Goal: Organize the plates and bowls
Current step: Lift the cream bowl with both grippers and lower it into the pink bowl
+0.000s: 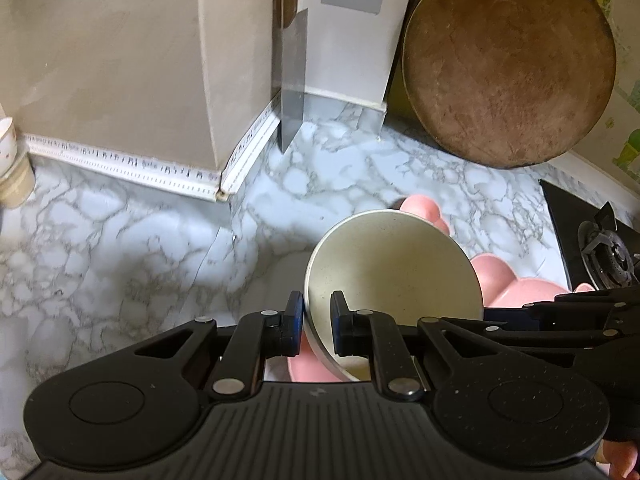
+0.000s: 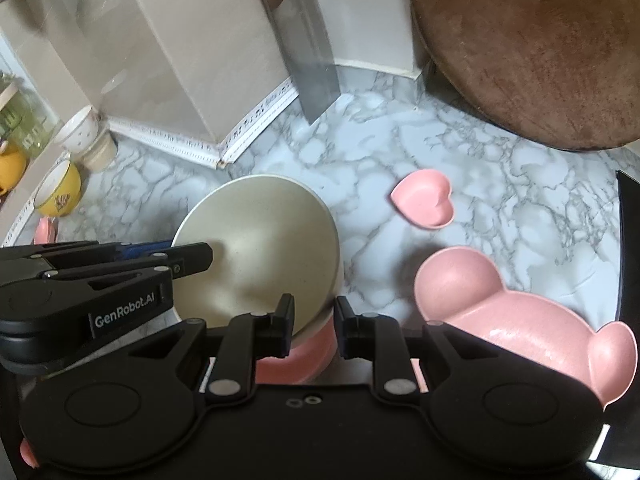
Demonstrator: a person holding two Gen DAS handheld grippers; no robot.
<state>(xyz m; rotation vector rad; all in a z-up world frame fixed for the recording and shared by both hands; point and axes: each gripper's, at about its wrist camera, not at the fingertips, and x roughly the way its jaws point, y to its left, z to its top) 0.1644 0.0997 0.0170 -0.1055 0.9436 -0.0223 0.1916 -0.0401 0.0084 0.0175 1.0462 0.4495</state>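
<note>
My left gripper [image 1: 316, 312] is shut on the rim of a cream bowl [image 1: 394, 264], which tilts over a pink bowl [image 1: 310, 364] beneath it. In the right wrist view the cream bowl [image 2: 260, 248] rests on that pink bowl [image 2: 308, 356], with the left gripper [image 2: 192, 258] clamped on its left rim. My right gripper [image 2: 314, 328] has its jaws on either side of the bowls' near edge, a gap showing on the right. A pink bear-shaped plate [image 2: 516, 320] lies to the right and a small pink heart dish [image 2: 424, 198] lies beyond.
A round wooden board [image 2: 532, 48] and a cleaver [image 2: 312, 60] lean against the back wall. A yellow cup [image 2: 60, 190] and white cups [image 2: 82, 132] stand at the left. A black gas stove [image 1: 600, 244] is at the right on the marble counter [image 1: 120, 240].
</note>
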